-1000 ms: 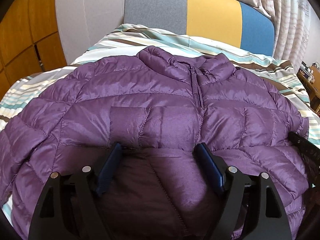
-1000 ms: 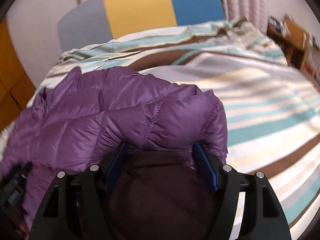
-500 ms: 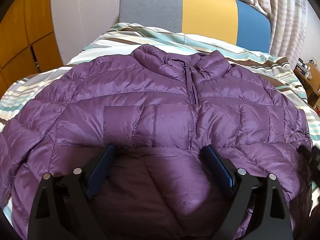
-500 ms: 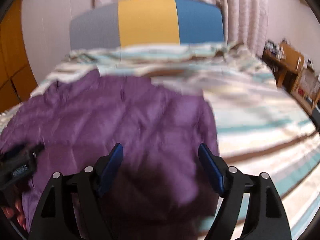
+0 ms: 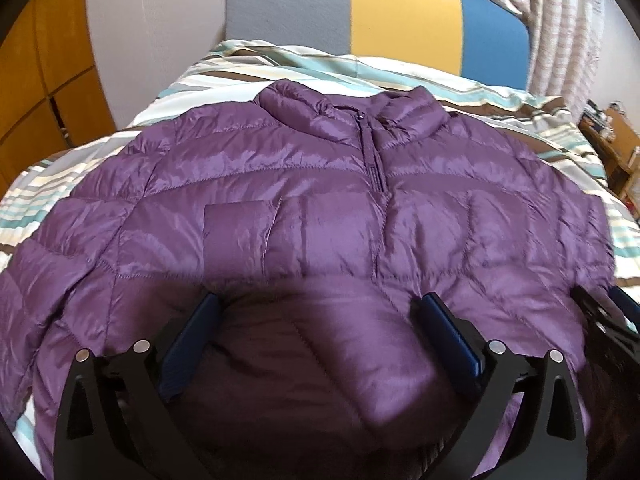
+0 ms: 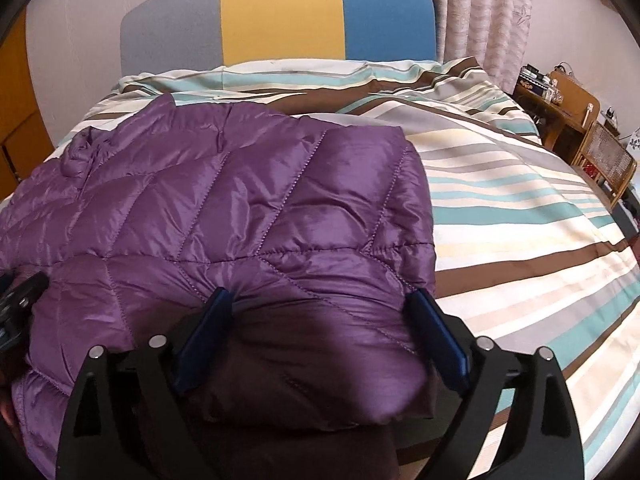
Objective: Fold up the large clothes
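A purple quilted puffer jacket (image 5: 320,200) lies front up on the striped bed cover (image 5: 280,64), collar toward the headboard, one sleeve folded across its chest. My left gripper (image 5: 320,300) hovers over the near hem with its jaws opening; a bulge of jacket lies between the blue pads (image 5: 192,332), which do not pinch it. In the right wrist view the jacket (image 6: 240,208) has its side folded inward. My right gripper (image 6: 320,295) is also opening, with the folded edge loose between its jaws. Each gripper shows at the edge of the other's view: the right gripper (image 5: 600,312), the left gripper (image 6: 20,292).
A grey, yellow and blue headboard (image 6: 280,16) closes the far end of the bed (image 6: 500,200). Wooden cupboard doors (image 5: 48,80) stand at the left. Curtains (image 6: 480,12), a cluttered wooden side table (image 6: 560,100) and a wicker piece (image 6: 604,160) stand at the right.
Both grippers' jaws have spread wider. The fold of jacket bunched up between the right jaws has dropped flat onto the bed, and the right gripper has shifted sideways.
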The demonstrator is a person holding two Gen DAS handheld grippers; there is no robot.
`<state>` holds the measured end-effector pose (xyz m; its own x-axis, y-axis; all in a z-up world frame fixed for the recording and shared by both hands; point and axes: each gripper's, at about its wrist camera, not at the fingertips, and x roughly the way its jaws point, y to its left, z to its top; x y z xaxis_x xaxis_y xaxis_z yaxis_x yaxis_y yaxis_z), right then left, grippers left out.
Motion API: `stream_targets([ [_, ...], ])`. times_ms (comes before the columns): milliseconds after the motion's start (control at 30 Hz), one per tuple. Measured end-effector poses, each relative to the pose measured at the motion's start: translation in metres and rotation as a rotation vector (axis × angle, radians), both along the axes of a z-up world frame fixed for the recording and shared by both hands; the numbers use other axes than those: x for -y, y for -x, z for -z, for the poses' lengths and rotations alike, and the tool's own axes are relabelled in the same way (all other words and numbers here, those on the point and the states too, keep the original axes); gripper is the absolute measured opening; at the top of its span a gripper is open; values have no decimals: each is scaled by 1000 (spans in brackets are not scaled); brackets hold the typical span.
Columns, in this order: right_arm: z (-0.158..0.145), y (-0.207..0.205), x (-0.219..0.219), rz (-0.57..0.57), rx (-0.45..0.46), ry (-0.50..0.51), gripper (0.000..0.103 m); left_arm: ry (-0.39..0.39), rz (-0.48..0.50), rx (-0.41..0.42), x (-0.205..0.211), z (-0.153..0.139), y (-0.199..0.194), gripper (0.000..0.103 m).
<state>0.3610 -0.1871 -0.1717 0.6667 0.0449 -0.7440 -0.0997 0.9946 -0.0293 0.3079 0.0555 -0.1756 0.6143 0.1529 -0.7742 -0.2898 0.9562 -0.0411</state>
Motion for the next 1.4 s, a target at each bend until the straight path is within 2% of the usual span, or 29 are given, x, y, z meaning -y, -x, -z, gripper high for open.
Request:
stream_targets([
  [67, 1, -1, 1, 7, -3, -2, 96, 26, 28, 5, -4, -3, 12, 100],
  [133, 1, -2, 3, 9, -6, -6, 97, 44, 6, -2, -11, -4, 23, 100],
  [233, 1, 0, 2, 11, -3, 3, 97, 151, -22, 47, -26, -4, 46, 100],
  [500, 1, 2, 1, 13, 0, 15, 98, 176, -58, 86, -26, -9, 78, 100],
  [700, 1, 2, 2, 13, 1, 15, 98, 235, -109, 113, -41, -19, 103, 100],
  [833, 1, 2, 2, 13, 0, 14, 98, 272, -190, 170, -63, -27, 130, 100],
  [967, 1, 2, 2, 13, 0, 14, 98, 266, -274, 225, -90, -34, 164, 100],
  [1133, 1, 2, 2, 13, 1, 14, 98, 251, -434, 233, -132, -34, 215, 100],
  [1267, 1, 2, 3, 13, 0, 13, 99, 349, -600, 268, -163, -25, 270, 100],
  [1400, 1, 2, 3, 13, 1, 14, 99, 397, -744, 336, -180, -18, 315, 100],
])
